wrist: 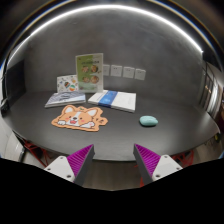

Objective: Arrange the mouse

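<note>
From the gripper view we look forward over a dark grey table top (pixel 110 135). Our gripper (pixel 115 157) shows two light fingers with magenta pads (pixel 82 157) on their inner faces; the fingers stand well apart with nothing between them, only bare table.

The small pale teal oval mouse (pixel 148 121) lies on the table beyond the fingers, ahead of the right finger and off to that side, well apart from it. Nothing stands between the fingers and the mouse.

To the left of the mouse, and apart from it, lies an orange animal-shaped mouse mat with a cartoon dog face (pixel 80 117), flat on the table ahead of the left finger. Just behind the mat we see a blue and white booklet (pixel 112 100) lying flat, and beside it on the left a thin grey-blue booklet (pixel 63 99), also flat. Behind these, a green and white printed card (pixel 89 72) stands upright near the wall, with a smaller pale printed card (pixel 67 83) leaning beside it. On the grey wall behind, a row of white wall sockets (pixel 121 71) is fixed just right of the tall card
</note>
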The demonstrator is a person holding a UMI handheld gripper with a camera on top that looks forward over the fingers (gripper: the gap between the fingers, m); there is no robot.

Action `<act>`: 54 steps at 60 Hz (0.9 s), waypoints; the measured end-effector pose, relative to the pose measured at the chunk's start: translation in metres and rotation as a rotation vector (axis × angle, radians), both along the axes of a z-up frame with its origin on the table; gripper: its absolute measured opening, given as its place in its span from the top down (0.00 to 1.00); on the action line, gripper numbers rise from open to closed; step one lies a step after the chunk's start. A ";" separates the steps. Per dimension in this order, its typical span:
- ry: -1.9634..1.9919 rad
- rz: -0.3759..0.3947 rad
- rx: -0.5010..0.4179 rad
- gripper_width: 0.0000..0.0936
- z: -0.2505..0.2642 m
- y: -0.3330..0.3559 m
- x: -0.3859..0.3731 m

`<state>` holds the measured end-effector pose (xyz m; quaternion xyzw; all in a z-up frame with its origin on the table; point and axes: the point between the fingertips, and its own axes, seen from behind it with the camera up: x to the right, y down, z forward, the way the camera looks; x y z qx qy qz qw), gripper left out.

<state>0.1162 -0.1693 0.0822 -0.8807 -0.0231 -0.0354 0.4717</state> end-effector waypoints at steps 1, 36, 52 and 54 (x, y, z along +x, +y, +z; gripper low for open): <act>-0.002 -0.010 -0.001 0.12 -0.001 0.001 0.002; 0.076 -0.348 0.010 0.10 -0.071 0.138 0.169; 0.196 -0.229 -0.020 0.09 -0.093 0.203 0.180; 0.199 -0.217 -0.028 0.10 -0.094 0.207 0.179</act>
